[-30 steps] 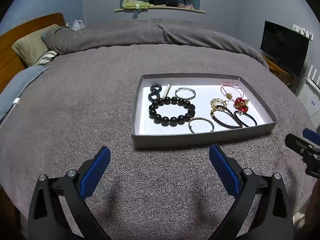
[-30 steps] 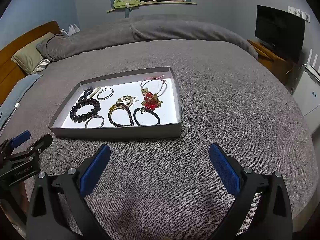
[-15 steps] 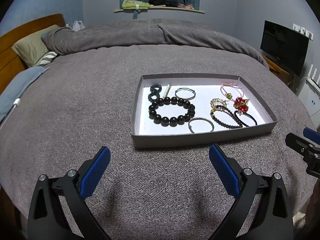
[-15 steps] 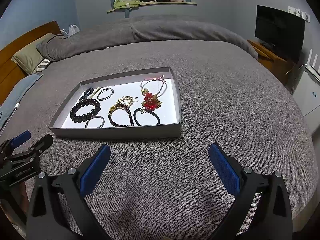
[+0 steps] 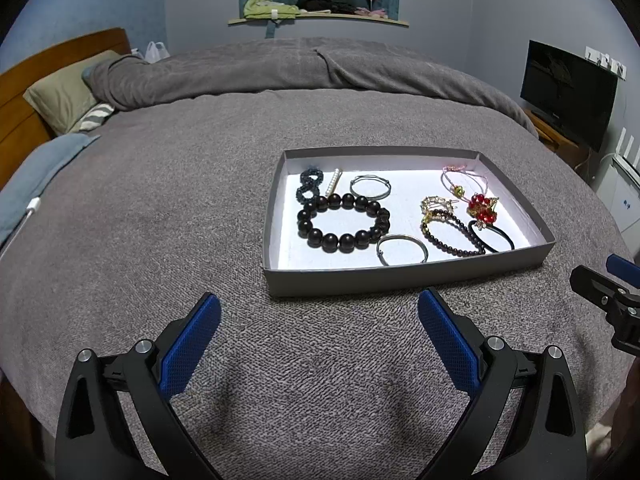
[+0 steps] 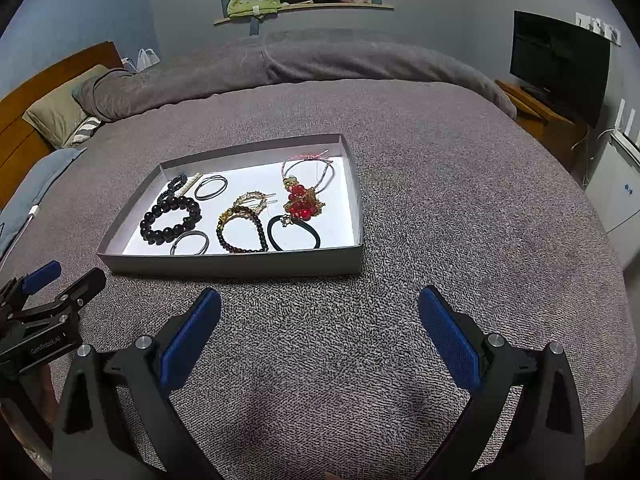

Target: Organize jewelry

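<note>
Jewelry lies entirely inside the tray (image 5: 408, 276), which rests on the grey bedspread (image 5: 160, 208); none shows on the cloth outside it.

Left gripper (image 5: 318, 330): jaws spread wide, holding nothing, poised over the bedspread just short of the tray's near wall. Right gripper (image 6: 318, 330): likewise spread and empty, short of the tray's near right corner.

Tray contents, near to far from the left gripper:
- silver bangle (image 5: 402, 249) at the near wall, touching the black bead bracelet (image 5: 343, 221);
- dark bead strand (image 5: 452, 232) and black hair tie (image 5: 493, 236), overlapping at the near right;
- gold clip (image 5: 434, 204) and red bead cluster (image 5: 483, 207) just behind them, crowded together;
- second bangle (image 5: 370, 187), pearl bar (image 5: 334, 182), dark scrunchie (image 5: 309, 185) and pink cord (image 5: 460, 178) along the far side.

Stage: the layout fits either pieces awaiting sorting or pieces already gathered into the tray; the views do not settle which.

If a piece is to be lifted:
1. Choose one with clear margin, such as the far bangle.
2. Descend steeply so the fingers clear the tray wall.
3. Straddle one edge of the loop only; close gently.
4. Lift straight up. In the right-hand cluster, tangled pieces are likely to drag neighbours.
</note>
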`<state>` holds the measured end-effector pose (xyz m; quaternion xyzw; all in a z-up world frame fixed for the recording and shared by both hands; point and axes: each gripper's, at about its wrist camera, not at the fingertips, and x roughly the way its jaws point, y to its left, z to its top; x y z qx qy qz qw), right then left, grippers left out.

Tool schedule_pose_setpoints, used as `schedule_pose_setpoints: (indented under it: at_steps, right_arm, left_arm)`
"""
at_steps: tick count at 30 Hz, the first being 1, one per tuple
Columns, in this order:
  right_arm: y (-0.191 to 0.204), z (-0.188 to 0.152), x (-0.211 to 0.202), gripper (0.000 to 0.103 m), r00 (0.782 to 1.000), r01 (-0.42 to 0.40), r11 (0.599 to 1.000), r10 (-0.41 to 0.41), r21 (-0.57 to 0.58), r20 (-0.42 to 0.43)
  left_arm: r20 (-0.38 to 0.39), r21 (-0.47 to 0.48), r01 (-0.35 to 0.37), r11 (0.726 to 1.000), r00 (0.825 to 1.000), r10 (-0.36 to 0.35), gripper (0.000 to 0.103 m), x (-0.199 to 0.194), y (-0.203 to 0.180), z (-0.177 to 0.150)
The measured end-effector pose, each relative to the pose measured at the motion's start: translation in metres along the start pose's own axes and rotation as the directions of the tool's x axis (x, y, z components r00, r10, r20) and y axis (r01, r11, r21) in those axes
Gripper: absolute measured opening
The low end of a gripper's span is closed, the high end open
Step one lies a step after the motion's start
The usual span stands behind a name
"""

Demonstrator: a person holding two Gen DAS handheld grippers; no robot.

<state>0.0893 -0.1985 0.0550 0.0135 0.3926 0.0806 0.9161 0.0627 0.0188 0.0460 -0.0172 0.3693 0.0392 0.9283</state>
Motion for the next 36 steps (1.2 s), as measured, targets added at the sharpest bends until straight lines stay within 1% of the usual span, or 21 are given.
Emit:
schedule_pose_setpoints:
  at_steps: [19, 26, 29, 36]
  right_arm:
    - [0.0002, -0.0002, -0.0005, 0.098, 1.0, -0.001, 1.0, 0.001, 0.001, 0.0]
    - [0.0004, -0.0004, 0.0, 0.098, 1.0, 0.001, 1.0, -0.001, -0.001, 0.001]
    - [0.0005, -0.0009, 0.0001, 0.098, 1.0, 0.001, 1.0, -0.001, -0.002, 0.002]
    - [-0.0007, -0.0007, 0.0019, 0.098, 1.0, 0.001, 1.0, -0.001, -0.009, -0.003]
  left_arm:
    - [0.001, 0.002, -0.003, 1.0, 1.0, 0.003, 0.098, -0.0008, 0.0002, 0.0]
    - [0.031, 0.009, -0.017, 1.0, 0.999, 0.017, 0.098, -0.0045, -0.0002, -0.0004]
    - [0.02, 0.017, -0.01, 1.0, 1.0, 0.01, 0.098, -0.0026, -0.0011, 0.0003]
    - [0.016, 0.006, -0.022, 1.0, 1.0, 0.022, 0.098, -0.0005, 0.0025, 0.0019]
